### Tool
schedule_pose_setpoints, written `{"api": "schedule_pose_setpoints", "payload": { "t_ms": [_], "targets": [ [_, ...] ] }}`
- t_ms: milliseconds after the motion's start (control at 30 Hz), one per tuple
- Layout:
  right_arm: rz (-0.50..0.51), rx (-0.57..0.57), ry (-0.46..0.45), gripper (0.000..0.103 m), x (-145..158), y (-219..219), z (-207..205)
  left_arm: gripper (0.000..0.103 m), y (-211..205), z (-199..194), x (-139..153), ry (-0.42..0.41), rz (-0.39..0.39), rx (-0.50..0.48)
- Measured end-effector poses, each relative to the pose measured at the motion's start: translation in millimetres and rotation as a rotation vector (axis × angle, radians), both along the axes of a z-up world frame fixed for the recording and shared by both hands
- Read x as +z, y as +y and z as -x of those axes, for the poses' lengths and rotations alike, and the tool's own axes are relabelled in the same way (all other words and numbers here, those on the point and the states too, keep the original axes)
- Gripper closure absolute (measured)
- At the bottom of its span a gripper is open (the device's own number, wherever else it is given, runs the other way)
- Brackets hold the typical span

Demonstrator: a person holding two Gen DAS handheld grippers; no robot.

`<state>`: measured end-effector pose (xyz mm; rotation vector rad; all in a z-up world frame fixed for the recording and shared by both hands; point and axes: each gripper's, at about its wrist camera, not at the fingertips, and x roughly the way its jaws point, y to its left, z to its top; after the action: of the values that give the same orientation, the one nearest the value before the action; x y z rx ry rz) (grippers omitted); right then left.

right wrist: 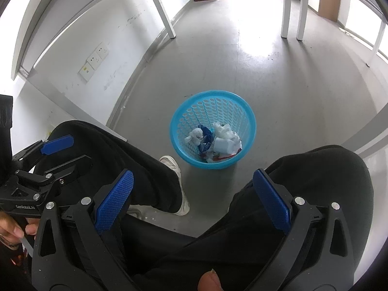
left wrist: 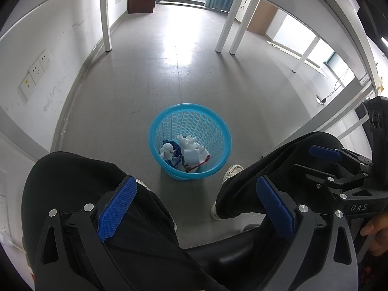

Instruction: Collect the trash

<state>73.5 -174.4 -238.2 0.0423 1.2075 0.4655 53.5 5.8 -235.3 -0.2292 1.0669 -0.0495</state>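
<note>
A blue perforated plastic basket (left wrist: 155, 133) stands on the grey floor between the person's feet; it also shows in the right wrist view (right wrist: 179, 121). Inside lie crumpled white tissues (left wrist: 188, 141), a blue wrapper (left wrist: 175, 146) and a white packet with red edge (left wrist: 194, 157); the same trash shows in the right wrist view (right wrist: 224, 140). My left gripper (left wrist: 194, 201) is open and empty, held above the person's knees, short of the basket. My right gripper (right wrist: 191, 194) is open and empty too, at the same height. The right gripper also appears at the right in the left wrist view (left wrist: 293, 166).
The seated person's black-trousered legs (left wrist: 84, 177) and white shoes (left wrist: 231, 172) flank the basket. White table legs (left wrist: 105, 17) stand on the floor behind. A white wall with sockets (left wrist: 36, 69) is on the left. Windows lie at the right.
</note>
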Motion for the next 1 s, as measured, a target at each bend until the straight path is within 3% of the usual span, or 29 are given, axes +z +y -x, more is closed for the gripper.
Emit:
{"api": "schedule_pose_setpoints", "payload": {
  "t_ms": [1000],
  "targets": [
    [-0.005,-0.008,0.005,0.009,-3.9,-1.9,0.1,0.006,0.7,1.9,-3.2,0.018,0.010,0.006]
  ]
}}
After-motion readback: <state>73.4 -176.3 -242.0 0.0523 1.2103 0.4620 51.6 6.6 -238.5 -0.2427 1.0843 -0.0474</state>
